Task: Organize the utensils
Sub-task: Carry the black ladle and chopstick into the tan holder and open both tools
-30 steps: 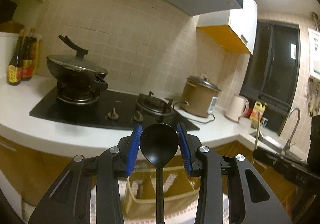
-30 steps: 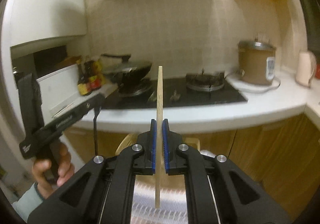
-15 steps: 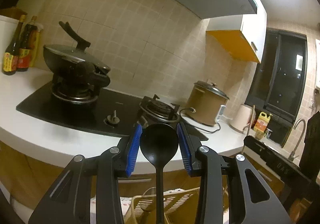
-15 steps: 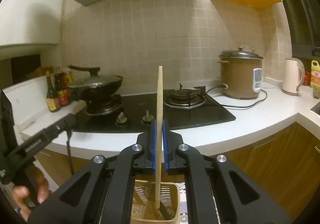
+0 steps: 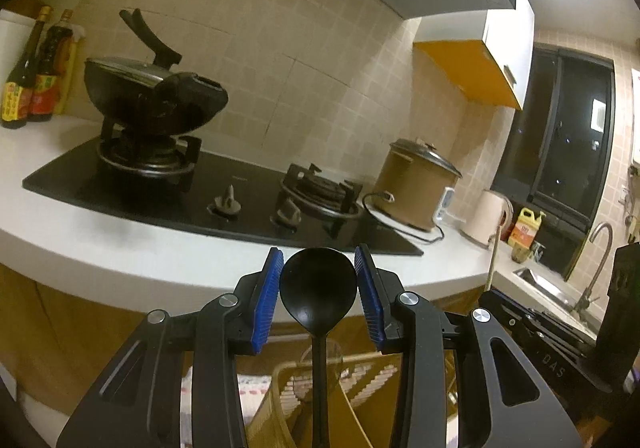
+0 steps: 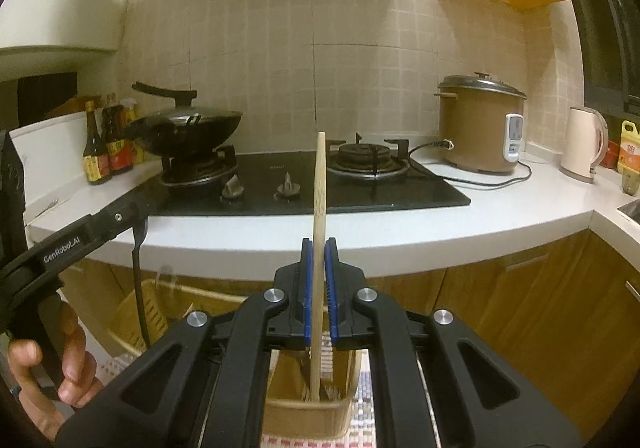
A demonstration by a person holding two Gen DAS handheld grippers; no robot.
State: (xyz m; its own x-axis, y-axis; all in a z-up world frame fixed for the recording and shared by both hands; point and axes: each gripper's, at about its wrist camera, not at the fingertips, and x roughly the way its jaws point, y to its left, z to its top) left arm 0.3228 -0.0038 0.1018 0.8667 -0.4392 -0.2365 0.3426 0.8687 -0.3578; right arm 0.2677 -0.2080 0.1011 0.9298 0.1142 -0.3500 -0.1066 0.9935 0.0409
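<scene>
1. Ladle (image 5: 318, 288) – matt black plastic, smooth.
2. Spatula (image 6: 319, 232) – pale, bare wood.
3. Claw pads (image 6: 306, 288) – ribbed blue rubber on matt black plastic arms.
4. Hob (image 6: 400, 189) – glossy black glass.
5. Tabletop (image 6: 480, 215) – smooth white stone.
6. Basket (image 6: 304, 414) – beige slotted plastic.

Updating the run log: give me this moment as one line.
left gripper: shut on ladle | right gripper: shut on spatula | both above basket
</scene>
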